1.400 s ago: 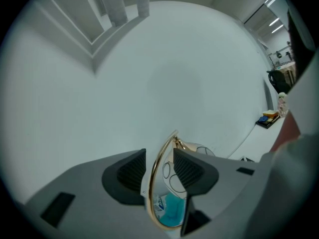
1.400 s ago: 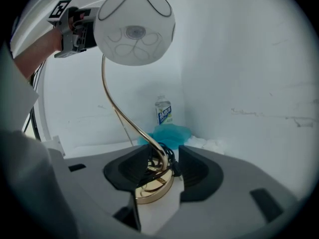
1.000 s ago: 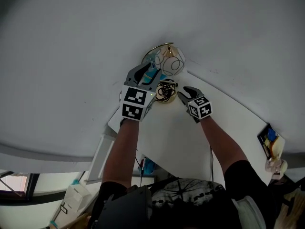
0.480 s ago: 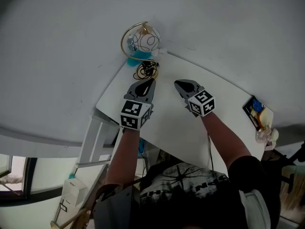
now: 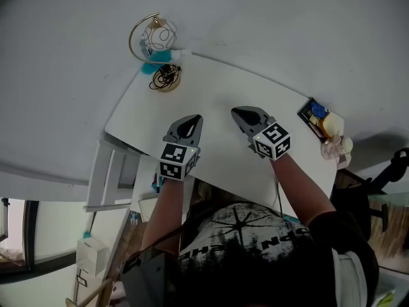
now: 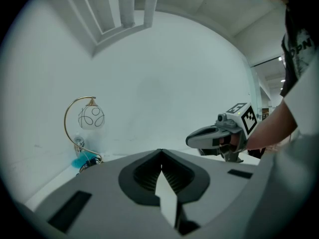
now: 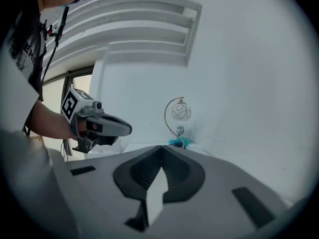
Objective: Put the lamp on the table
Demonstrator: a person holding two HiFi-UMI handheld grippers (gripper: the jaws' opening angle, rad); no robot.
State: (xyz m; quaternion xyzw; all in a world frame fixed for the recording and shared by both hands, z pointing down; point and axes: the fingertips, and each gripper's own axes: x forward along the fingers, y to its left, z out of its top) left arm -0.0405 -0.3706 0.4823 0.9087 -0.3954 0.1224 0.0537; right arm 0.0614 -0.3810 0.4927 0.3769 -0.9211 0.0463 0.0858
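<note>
Lamp placement looks done, with nothing left. Your left gripper and right gripper hover over the white table, jaws closed and empty. At eleven o'clock it stands upright on the far corner, its cord coiled beside it.

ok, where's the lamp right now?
Head view, upper left: the lamp stands on the far left corner of the table, against the wall, coiled cord beside it.

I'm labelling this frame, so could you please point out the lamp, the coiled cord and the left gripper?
lamp [image 5: 158,38], head view, on its globe.
coiled cord [image 5: 165,77], head view, on the dark coil by the lamp's foot.
left gripper [image 6: 161,152], left gripper view, at its shut jaw tips.
</note>
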